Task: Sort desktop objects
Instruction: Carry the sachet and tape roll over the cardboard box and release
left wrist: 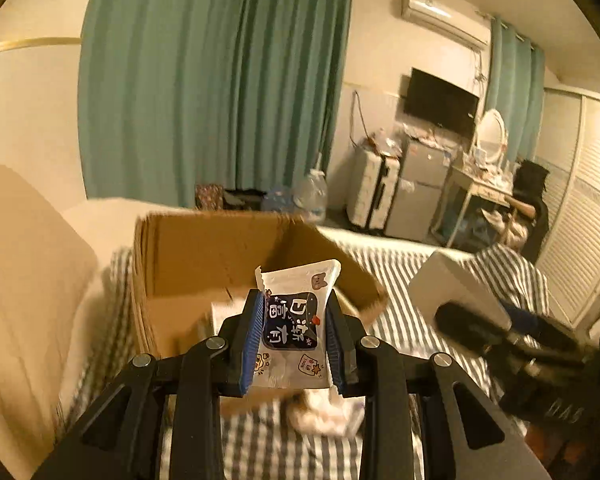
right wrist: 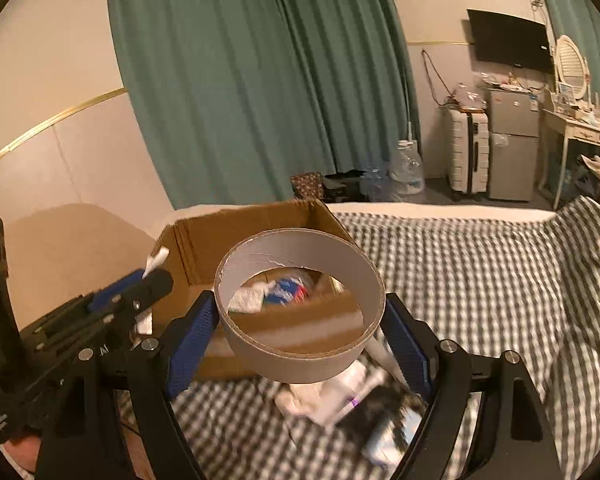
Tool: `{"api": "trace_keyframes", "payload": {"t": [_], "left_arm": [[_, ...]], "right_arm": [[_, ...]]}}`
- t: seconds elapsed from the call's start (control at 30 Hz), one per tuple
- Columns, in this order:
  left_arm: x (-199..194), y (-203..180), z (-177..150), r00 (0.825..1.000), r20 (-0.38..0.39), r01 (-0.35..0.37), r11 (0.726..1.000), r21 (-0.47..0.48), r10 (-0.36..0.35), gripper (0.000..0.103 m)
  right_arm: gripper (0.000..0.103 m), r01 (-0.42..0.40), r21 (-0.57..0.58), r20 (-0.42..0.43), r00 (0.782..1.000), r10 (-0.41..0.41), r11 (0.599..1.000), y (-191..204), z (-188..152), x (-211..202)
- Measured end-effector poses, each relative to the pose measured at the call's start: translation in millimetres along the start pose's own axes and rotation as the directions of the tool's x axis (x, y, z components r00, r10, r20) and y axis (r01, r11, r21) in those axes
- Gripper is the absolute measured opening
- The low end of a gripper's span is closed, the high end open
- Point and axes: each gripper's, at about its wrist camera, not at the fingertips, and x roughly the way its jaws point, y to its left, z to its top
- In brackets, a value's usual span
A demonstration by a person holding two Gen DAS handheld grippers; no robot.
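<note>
Pinching a glossy white snack packet (left wrist: 290, 320) with a dark label, the left hand-held gripper (left wrist: 292, 336) holds it mid-frame before a corrugated cardboard box (left wrist: 204, 256); the right hand-held gripper (right wrist: 300, 336) clamps a bare cardboard tape ring (right wrist: 300, 308) centre-frame; blurred clutter (right wrist: 340, 400) lies on the checked bedspread (right wrist: 480, 280) below.

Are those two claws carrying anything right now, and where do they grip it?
Yes. The left claw pinches a white snack packet with a dark label by its two side edges. The right claw clamps an empty cardboard tape ring across its outer wall.
</note>
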Motion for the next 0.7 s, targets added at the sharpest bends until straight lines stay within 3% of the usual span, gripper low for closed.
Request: {"api": "trace_keyframes", "payload": {"t": [0.2,0.37,0.53,0.57,0.6,0.7], "left_arm": [[43.0,24.5,20.8,0.998,-0.004,-0.070,0.996,-0.055,0.070,0.029],[78.3,34.4,15.2,0.995,-0.035,-0.098,0.995,-0.028,0.097,0.029],[86.1,39.2,6.1,0.991,-0.037,-0.128,0.992,-0.017,0.128,0.034],[85.4,39.3,4.7,0.990,-0.029,-0.135,0.991,-0.009,0.134,0.043],[83.7,39.0,3.0,0.991,-0.023,-0.133,0.991,-0.006,0.132,0.060],[75.5,40.9,-2.6,0.991,0.012,-0.134,0.991,-0.023,0.134,0.085]], "right_arm": [[0.082,-0.033,0.009,-0.033,0.999,0.034,0.999,8.9,17.3,57.3],[0.081,-0.016,0.020,-0.078,0.997,0.017,1.000,0.7,17.3,103.8],[0.083,-0.037,0.101,-0.057,0.997,0.043,0.994,-12.3,20.4,119.6],[0.083,-0.043,0.117,-0.057,0.997,0.050,0.992,-14.1,22.0,119.8],[0.084,-0.051,0.130,-0.062,0.996,0.059,0.990,-15.3,23.3,121.0],[0.090,-0.030,0.137,-0.070,0.997,0.040,0.990,-15.5,27.5,119.0]]}}
